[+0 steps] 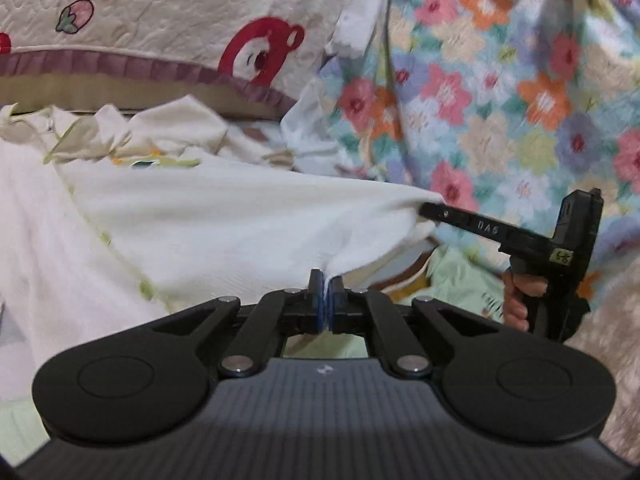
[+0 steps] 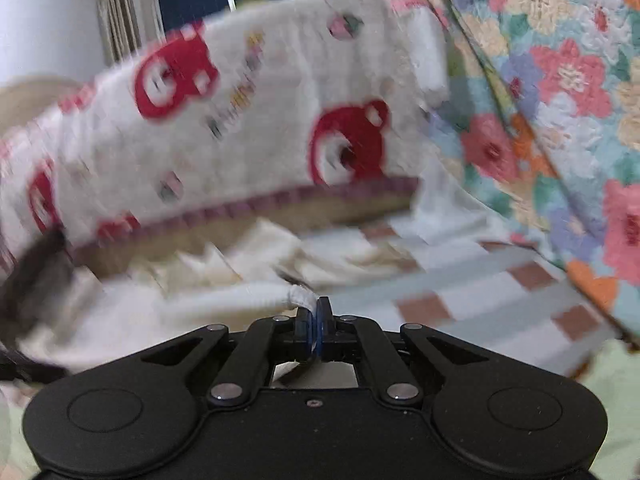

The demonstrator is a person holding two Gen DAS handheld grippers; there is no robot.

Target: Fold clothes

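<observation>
Material: white ribbed knit; the garment (image 1: pixel 224 216) looks soft, light and limp, likely to sag between any two holds and to stretch if pulled hard.
Where it lies: spread over a bed, in front of a bear-print quilt (image 1: pixel 168 20) and beside a floral blanket (image 1: pixel 500 92); its far end is bunched near other pale cloth (image 1: pixel 132 136).
Left gripper (image 1: pixel 325 280): jaws pressed together, pinching a gathered point of the garment's near edge; the cloth rises straight from the tips.
Right gripper (image 2: pixel 316 308): jaws closed on a rolled, ribbed hem (image 2: pixel 302 295); in the left view its fingers (image 1: pixel 436 210) bite a corner off to the right, the fabric drawn taut between the two holds.
Grip advice: take it at hems or corners, where the doubled knit gives the pads more to bite; thin single layers may slip out.
Handling risk: my guess is that uneven pull will skew the fold, as the knit gives easily.
Unclear: the right view is motion-blurred, so the garment's far outline cannot be read there.
</observation>
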